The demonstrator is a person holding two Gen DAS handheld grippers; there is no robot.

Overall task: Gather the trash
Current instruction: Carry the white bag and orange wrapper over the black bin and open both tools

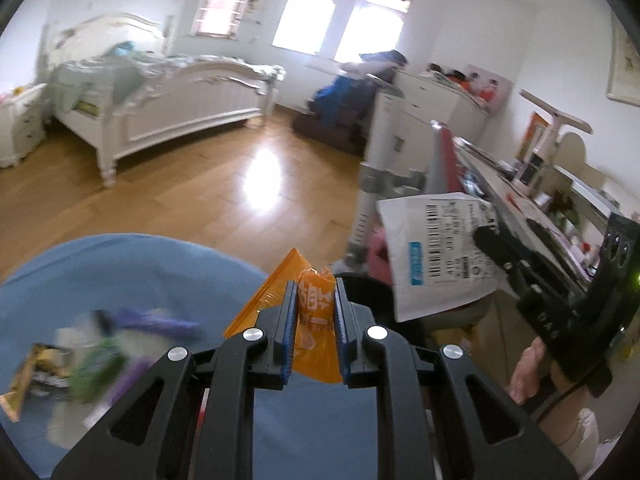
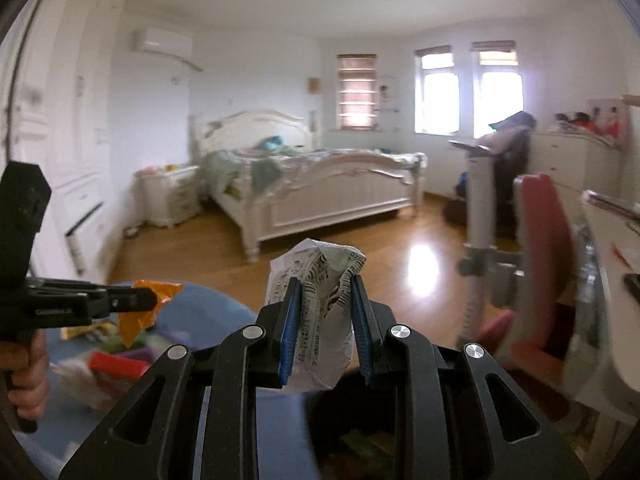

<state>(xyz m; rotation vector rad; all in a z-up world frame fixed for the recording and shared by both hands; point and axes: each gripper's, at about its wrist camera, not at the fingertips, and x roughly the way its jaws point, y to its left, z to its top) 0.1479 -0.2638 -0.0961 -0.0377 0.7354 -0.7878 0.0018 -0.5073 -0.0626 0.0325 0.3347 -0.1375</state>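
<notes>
Left claw [image 1: 316, 312] pinches an orange wrapper [image 1: 314, 334] between its pads, while right claw [image 2: 326, 312] clamps a crumpled white mailer [image 2: 320, 312].

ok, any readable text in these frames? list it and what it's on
"DAS": partial lettering on the right gripper body, left wrist view.
White mailer: barcodes and a printed label, too small to read.
Orange wrapper: large white characters, crumpled and unreadable.
Trash on the blue sheet: blurred.
</notes>
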